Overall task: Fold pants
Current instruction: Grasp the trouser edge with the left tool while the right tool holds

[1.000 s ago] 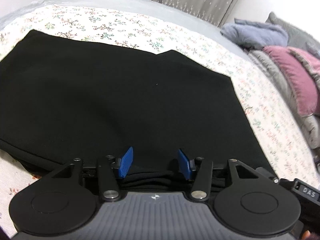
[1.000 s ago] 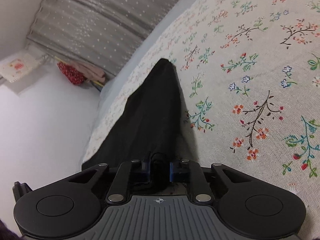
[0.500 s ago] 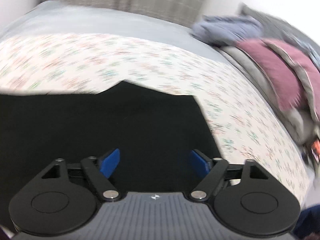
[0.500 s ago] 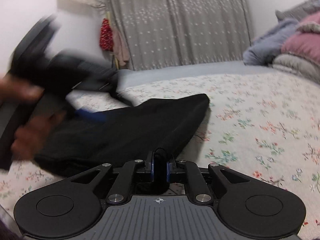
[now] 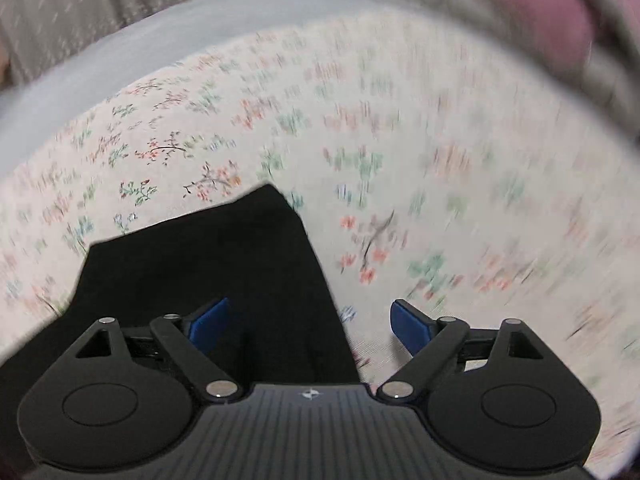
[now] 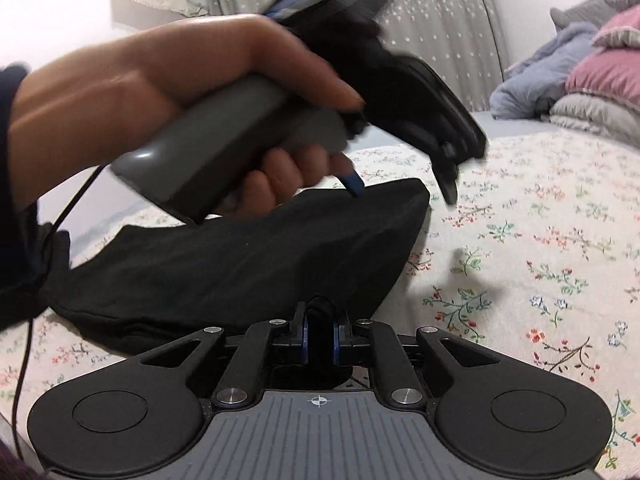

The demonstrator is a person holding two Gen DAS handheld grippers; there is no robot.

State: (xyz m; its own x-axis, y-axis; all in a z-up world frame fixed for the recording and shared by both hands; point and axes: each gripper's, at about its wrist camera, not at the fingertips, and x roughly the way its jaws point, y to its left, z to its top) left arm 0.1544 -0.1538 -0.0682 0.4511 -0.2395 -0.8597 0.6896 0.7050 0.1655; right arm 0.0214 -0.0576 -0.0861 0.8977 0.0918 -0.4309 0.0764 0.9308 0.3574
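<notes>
The black pants (image 6: 240,264) lie folded on the floral bedsheet (image 6: 540,240). My right gripper (image 6: 319,340) is shut on a fold of the pants at their near edge. My left gripper (image 5: 308,320) is wide open and empty, hovering above the right edge of the pants (image 5: 208,264). In the right wrist view the left gripper (image 6: 400,196) hangs above the far end of the pants, held by a hand (image 6: 160,80). The left wrist view is motion-blurred.
A pile of pink, grey and blue bedding (image 6: 580,76) lies at the far right of the bed. A grey dotted curtain (image 6: 440,12) hangs behind. A black cable (image 6: 24,340) trails at the left. Floral sheet stretches to the right of the pants.
My left gripper let go of the pants, opened wide, lifted and swung right across them. My right gripper stayed shut on the fold and turned to face along the bed.
</notes>
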